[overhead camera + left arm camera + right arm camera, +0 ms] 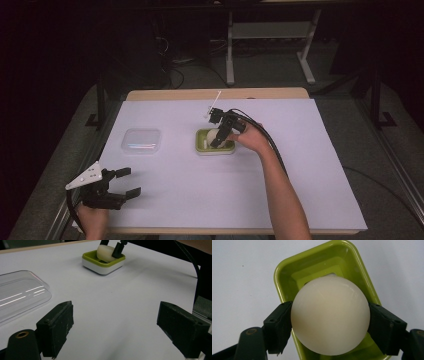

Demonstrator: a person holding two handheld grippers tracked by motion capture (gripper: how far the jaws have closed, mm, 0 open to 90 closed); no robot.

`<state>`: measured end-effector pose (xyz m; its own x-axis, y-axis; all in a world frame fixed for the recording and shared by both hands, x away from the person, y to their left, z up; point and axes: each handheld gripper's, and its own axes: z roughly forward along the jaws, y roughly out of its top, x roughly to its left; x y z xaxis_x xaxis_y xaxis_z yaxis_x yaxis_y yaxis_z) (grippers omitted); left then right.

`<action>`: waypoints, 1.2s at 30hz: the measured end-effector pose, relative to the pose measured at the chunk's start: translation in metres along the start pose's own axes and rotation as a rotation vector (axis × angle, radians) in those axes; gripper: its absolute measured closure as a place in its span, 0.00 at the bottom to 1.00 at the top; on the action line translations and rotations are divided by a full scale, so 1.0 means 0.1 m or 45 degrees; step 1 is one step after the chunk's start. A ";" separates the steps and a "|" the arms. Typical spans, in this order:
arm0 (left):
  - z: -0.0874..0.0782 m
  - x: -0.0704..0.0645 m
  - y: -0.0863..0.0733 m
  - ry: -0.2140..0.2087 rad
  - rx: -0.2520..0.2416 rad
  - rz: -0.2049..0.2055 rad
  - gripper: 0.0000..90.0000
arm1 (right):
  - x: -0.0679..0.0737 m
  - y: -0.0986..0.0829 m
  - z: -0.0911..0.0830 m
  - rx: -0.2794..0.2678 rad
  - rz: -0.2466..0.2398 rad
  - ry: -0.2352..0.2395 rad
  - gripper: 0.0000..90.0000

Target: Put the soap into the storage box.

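A clear plastic lid lies at nine o'clock of the green rectangular dish at table centre. The right gripper points down into the dish, jaws clamping a pale rounded soap bar. The left gripper rests at seven o'clock, jaws wide and empty.

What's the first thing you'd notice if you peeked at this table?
The big white soap, squeezed by the right gripper over a green dish mid-table. Next, the clear lid lying left of the dish, and the left gripper open near the table's front left corner.
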<state>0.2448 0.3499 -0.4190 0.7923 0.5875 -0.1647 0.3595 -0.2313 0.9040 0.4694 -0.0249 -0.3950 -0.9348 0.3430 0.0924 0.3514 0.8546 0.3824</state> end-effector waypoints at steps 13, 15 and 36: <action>0.00 0.00 0.00 -0.001 -0.001 0.002 0.15 | 0.00 0.00 0.02 0.010 0.008 0.004 0.27; 0.00 -0.01 0.00 -0.002 -0.005 0.000 0.15 | 0.00 0.00 0.02 0.009 0.013 0.005 0.26; 0.02 -0.01 0.01 0.001 0.007 -0.003 0.15 | 0.06 -0.27 -0.35 -0.141 0.045 -0.015 0.27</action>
<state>0.2451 0.3477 -0.4190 0.7910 0.5888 -0.1661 0.3639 -0.2345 0.9014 0.4527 -0.0590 -0.3728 -0.9209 0.3774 0.0974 0.3758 0.7935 0.4787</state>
